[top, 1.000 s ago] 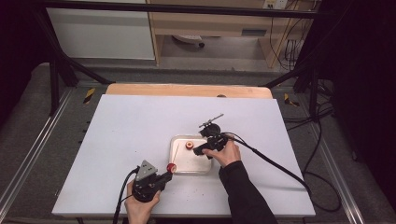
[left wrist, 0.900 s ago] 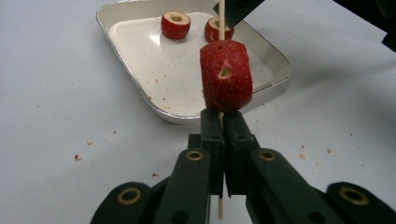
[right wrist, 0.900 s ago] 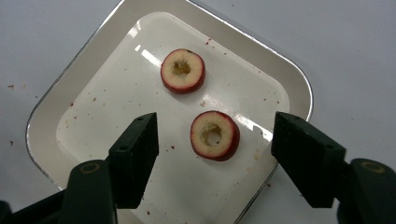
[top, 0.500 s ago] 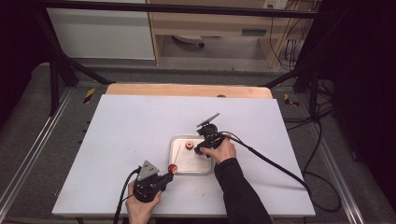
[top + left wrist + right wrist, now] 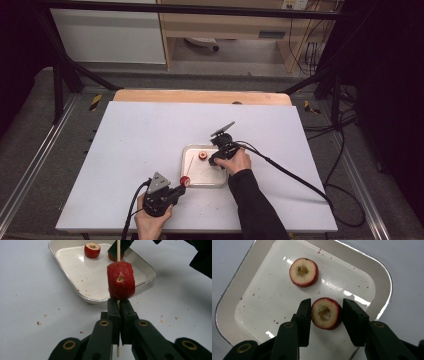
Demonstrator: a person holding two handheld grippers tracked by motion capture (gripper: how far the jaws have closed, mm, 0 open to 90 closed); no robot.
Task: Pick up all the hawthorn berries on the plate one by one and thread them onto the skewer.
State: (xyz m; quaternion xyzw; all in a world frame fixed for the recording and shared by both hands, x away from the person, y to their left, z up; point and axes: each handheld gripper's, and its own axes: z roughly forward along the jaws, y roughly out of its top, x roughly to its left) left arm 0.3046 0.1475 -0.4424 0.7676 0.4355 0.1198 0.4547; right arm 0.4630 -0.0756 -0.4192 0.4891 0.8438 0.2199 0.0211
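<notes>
Two cored fruit pieces left in the tray (image 5: 384, 280); your right gripper (image 5: 325, 315) has been closing, its jaws flanking one piece (image 5: 326, 313), maybe just touching. Left gripper (image 5: 119, 308) is clenched on the skewer (image 5: 118, 246), one fruit (image 5: 121, 281) threaded just beyond them. Next: squeeze, lift, line the hole up.

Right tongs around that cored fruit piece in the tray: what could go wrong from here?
1. The right tongs have just been closing around the cored fruit piece; the hollow ring may crush or squirt out.
2. The second piece lies close by and could get knocked.
3. The left tongs pinch a thin skewer below a speared piece; it may tilt during threading.
</notes>
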